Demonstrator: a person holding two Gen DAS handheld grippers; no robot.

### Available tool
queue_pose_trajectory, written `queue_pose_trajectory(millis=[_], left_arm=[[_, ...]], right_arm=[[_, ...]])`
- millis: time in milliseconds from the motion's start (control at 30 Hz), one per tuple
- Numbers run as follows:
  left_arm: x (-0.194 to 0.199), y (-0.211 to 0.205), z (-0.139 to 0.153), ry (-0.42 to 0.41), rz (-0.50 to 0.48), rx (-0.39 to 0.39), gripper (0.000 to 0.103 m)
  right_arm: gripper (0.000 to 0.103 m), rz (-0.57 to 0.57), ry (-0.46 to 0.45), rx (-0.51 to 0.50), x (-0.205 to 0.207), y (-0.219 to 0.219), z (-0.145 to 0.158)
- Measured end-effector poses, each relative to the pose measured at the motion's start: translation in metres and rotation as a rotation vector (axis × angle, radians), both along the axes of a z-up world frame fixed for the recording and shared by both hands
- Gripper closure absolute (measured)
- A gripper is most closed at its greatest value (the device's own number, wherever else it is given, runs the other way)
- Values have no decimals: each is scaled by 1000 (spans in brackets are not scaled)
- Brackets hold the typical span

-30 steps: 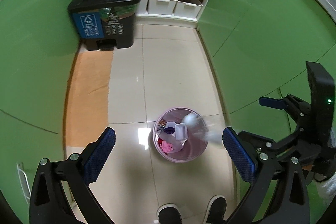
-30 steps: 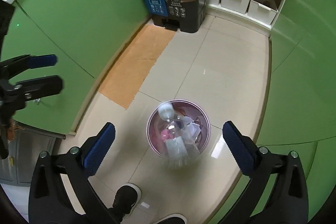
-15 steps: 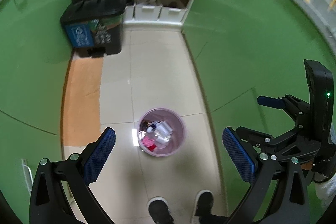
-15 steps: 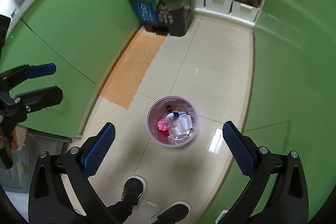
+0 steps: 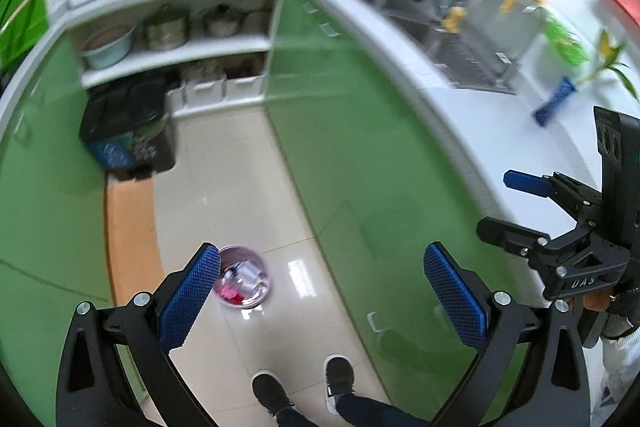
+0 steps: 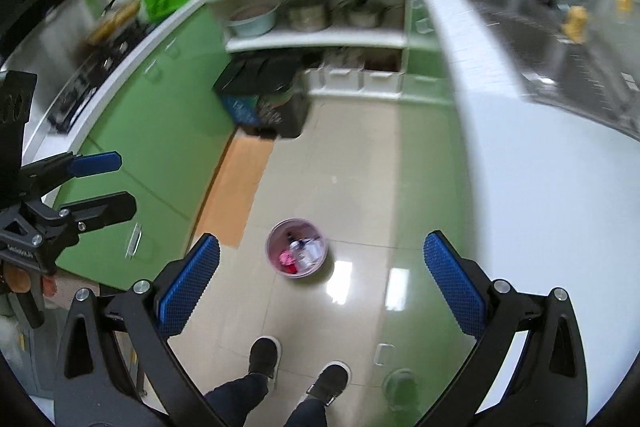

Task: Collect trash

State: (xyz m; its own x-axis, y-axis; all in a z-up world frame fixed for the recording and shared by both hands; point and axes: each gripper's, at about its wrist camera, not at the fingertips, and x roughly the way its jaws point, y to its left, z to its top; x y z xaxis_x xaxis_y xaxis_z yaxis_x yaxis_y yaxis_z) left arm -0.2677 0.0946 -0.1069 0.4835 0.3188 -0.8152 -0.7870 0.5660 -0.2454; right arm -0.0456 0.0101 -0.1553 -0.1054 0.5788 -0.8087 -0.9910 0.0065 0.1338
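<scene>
Left wrist: both tools (image 5: 322,287) (image 6: 320,287) agape, bin (image 6: 297,253) below

trash in bin (image 6: 297,253) on floor (image 6: 352,187), before shoes (image 6: 262,353)

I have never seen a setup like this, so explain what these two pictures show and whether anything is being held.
There is no robot here. A person standing in a green kitchen holds a hand tool in each hand, each with a two-finger claw and a wide-angle camera looking along the fingers. One picture comes from the left claw, the other from the right claw. Both claws are open and hold nothing. On the tiled floor below stands a small pink bin with rubbish inside, near the person's shoes. A black pedal bin stands further back. The white counter runs along the right.
</scene>
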Motion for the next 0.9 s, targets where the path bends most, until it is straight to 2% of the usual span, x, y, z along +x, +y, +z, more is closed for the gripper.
queue_pose_trajectory(millis=[200,400,633,900], left_arm=[[42,-20,41,-17,-139,36,5],[86,-30,71,-44,-332,82,5],[123,-39,93,-71,-533,123,5],[161,-60,108,-79,-686,151,5]], right_arm=[[3,-175,-20,41,51,-67,44],[3,-401,-33,95,88,-133,77],[3,-632,-49,149,103,-190,100],[3,-758,-60,167,112,-227,113]])
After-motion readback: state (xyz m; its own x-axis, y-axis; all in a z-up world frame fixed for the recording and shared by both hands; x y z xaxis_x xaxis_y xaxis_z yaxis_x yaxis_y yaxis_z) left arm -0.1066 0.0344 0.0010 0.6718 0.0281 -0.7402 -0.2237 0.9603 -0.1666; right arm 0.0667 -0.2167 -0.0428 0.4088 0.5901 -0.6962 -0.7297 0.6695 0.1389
